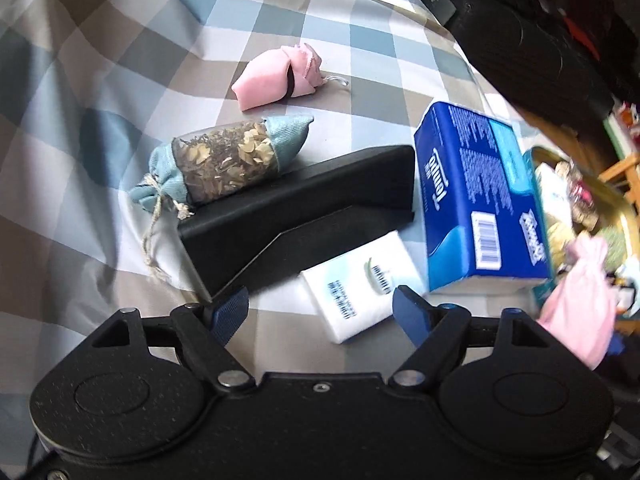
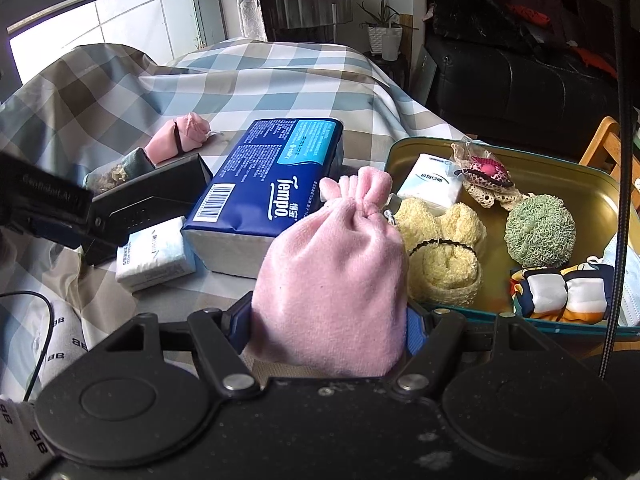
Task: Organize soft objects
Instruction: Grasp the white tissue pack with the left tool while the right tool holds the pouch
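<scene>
Checked cloth in blue, grey and white covers the tabletop (image 1: 120, 60). Farthest left lies a herb sachet (image 1: 224, 160) with a clear middle and pale blue fabric ends, its string tie trailing onto the cloth; it leans against a black box (image 1: 304, 196). Behind them, apart, sits a small pink bundle (image 1: 276, 76) with a dark band round it. The left gripper (image 1: 320, 312) points down at the cloth with its blue fingers (image 1: 232, 312) spread and nothing between them; a small white tissue pack (image 1: 356, 284) lies flat just beyond the tips, beside the box. Next to the right stands a blue Tempo tissue pack (image 2: 264, 196), barcode end toward me, touching the small pack's side of the tabletop and close by the tin.

The right gripper (image 2: 328, 328) pinches a pink velvet drawstring pouch (image 2: 328, 280), both fingers (image 2: 240, 324) pressed into its lower sides, its gathered top upright. The pouch hangs in front of the near left corner of the gold tin tray (image 2: 580, 184), not inside it. In the tray lie another white tissue pack (image 2: 432, 184), a lace-wrapped spotted bundle (image 2: 488, 176), 2 yellow fluffy rolls (image 2: 444, 256) banded together, a green knitted ball (image 2: 540, 232) and a folded orange, white and navy cloth (image 2: 560, 292). A black cable (image 2: 618, 160) hangs down at far right.
</scene>
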A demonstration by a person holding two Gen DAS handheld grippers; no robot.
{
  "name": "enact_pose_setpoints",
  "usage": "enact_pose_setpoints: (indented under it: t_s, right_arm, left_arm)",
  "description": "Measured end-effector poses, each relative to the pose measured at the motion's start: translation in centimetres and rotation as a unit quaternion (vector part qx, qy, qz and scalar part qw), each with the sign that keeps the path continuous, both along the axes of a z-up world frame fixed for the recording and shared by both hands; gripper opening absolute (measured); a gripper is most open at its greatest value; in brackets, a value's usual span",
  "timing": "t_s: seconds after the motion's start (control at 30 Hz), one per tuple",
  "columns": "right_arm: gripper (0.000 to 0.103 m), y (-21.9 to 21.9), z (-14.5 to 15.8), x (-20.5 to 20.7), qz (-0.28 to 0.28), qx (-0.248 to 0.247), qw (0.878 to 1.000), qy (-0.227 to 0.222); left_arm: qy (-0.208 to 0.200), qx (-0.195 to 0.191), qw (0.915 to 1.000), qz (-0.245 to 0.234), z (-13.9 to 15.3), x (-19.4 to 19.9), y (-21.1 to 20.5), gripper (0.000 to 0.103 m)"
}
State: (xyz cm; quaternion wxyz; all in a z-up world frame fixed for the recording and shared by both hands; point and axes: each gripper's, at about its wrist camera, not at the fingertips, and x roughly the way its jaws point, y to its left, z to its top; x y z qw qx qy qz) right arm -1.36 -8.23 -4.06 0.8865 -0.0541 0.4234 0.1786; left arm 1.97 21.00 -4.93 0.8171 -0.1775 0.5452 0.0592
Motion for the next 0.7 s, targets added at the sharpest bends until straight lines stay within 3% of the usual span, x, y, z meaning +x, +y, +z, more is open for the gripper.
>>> enact_pose_setpoints:
  t_s: [0.1,0.37,0.5,0.7]
  right_arm:
    - [0.071,0.0,0.0,-0.2,0.0,-0.003,1.0,-0.004]
    - [0.071,0.1,0.0,-0.3,0.003,-0.008,1.0,-0.007]
    - [0.071,0.1,0.0,-0.3,0.004,-0.007,1.0,-0.006]
    - [0.071,0.0,0.0,-0.2,0.002,-0.004,1.0,-0.005]
  left_arm:
    - [0.009,-0.047,0.9982,0.036,-0.4,1.7,0.3,0.075]
    - [0.058,-0.022,0.9971,0.045,-2.2,4.7,-1.9,0.075]
    - [0.06,0.007,0.9977,0.031,-2.5,5.3,-3.1,0.076]
    - [0.055,0.007,0.9979,0.035,-2.1,5.0,-3.2,0.077]
